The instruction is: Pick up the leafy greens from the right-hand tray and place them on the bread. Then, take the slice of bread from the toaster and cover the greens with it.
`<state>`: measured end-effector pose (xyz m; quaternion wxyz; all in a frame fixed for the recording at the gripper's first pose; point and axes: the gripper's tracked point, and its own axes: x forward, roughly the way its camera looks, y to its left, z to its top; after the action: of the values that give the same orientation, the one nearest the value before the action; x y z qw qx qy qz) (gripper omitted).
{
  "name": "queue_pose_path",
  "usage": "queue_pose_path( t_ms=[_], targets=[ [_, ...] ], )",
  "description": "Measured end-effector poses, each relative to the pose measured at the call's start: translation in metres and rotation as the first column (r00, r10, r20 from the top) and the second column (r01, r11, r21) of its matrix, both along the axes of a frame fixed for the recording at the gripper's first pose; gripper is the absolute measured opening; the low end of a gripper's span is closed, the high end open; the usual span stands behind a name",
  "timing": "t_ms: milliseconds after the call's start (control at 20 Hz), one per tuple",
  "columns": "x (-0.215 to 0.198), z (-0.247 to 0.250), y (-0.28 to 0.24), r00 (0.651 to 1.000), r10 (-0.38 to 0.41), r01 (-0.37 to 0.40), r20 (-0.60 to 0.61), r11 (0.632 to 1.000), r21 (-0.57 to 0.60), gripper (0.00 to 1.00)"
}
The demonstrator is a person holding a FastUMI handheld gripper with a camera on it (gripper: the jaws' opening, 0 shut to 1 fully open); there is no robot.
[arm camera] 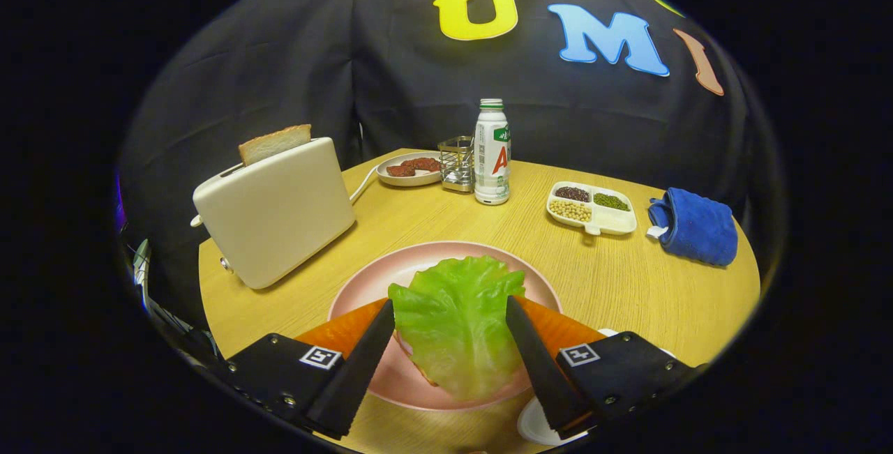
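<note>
A green lettuce leaf [457,318] lies on a slice of bread [416,365], of which just a brown edge peeks out beneath it, on the pink plate [363,286]. My gripper [450,302] hovers over the plate, open, its fingers spread to either side of the leaf and close to its edges. Beyond the plate, to the left, stands the cream toaster [279,213], and a slice of bread [274,143] sticks up out of its slot.
Part of a white tray [534,427] shows under the right finger. Further back stand a white bottle [492,154], a metal holder [457,163], a dish of meat [411,168], a divided dish of beans [591,207] and a blue cloth [694,225].
</note>
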<state>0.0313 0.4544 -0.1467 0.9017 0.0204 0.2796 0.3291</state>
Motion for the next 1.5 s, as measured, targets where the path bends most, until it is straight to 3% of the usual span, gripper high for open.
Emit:
queue_pose_path(
  t_ms=[700, 1150, 1500],
  targets=[
    [-0.019, 0.075, 0.054, 0.989, -0.028, 0.003, 0.144, 0.985, 0.173, 0.98],
    [-0.039, 0.128, 0.124, 0.983, -0.024, -0.047, 0.184, 0.928, 0.370, 0.97],
    [-0.040, 0.144, 0.159, 0.979, -0.056, -0.038, 0.196, 0.895, 0.444, 0.97]
  ],
)
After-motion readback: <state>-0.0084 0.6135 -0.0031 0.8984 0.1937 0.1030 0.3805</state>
